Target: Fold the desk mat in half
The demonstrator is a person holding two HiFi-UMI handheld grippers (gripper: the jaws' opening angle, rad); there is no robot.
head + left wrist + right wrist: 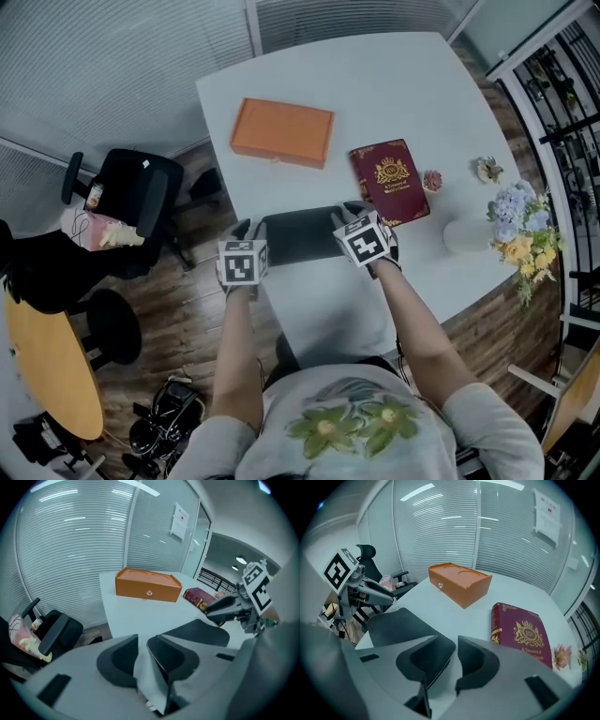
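On a pale desk (375, 84) in a glass-walled office, the head view shows a dark mat (300, 234) lying as a short strip, apparently doubled over already. Its long axis runs left to right between the left hand-held gripper (247, 230) and the right hand-held gripper (349, 216). Each sits at one end of the mat, neither nearer than the other. A box (282, 132) and a book (390, 182) lie beyond. Their marker cubes and the forearms cover the mat's near edge, so whether the layers line up cannot be told.

Left gripper view: the jaws stand apart with only bare desk in the gap, gripping nothing. The mat spreads ahead and to the right, toward the other hand-held gripper. Its nearest corner is lost behind the right jaw.

Right gripper view: these jaws too stand apart and empty. The mat lies ahead and to the left, its rounded corner slipping under the left jaw, just beside the gap. Any further tidying would likely start from those two ends. The fold line itself is hard to make out.
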